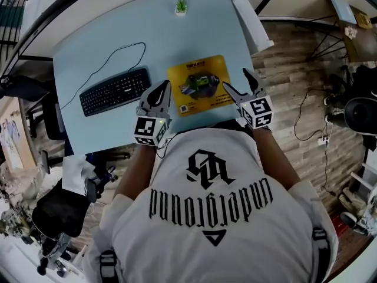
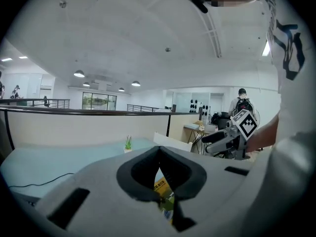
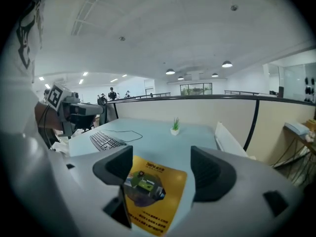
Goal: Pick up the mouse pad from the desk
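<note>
The yellow mouse pad [image 1: 200, 84] with a printed picture lies flat on the light-blue desk [image 1: 100, 52], near its front edge. My left gripper [image 1: 162, 91] hovers just left of the pad's near corner, shut with nothing held. In the left gripper view a sliver of the pad [image 2: 163, 189] shows below the closed left gripper [image 2: 159, 154]. My right gripper [image 1: 238, 82] stands open at the pad's right edge. In the right gripper view the mouse pad [image 3: 153, 191] lies below and ahead of the right gripper [image 3: 163, 169], apart from both pads.
A black keyboard [image 1: 115, 91] with its cable lies left of the pad. At the desk's far edge stands a small potted plant [image 1: 181, 6]. A white slab [image 1: 250, 19] leans off the right edge. Beside the desk at the left is a black chair [image 1: 59, 211].
</note>
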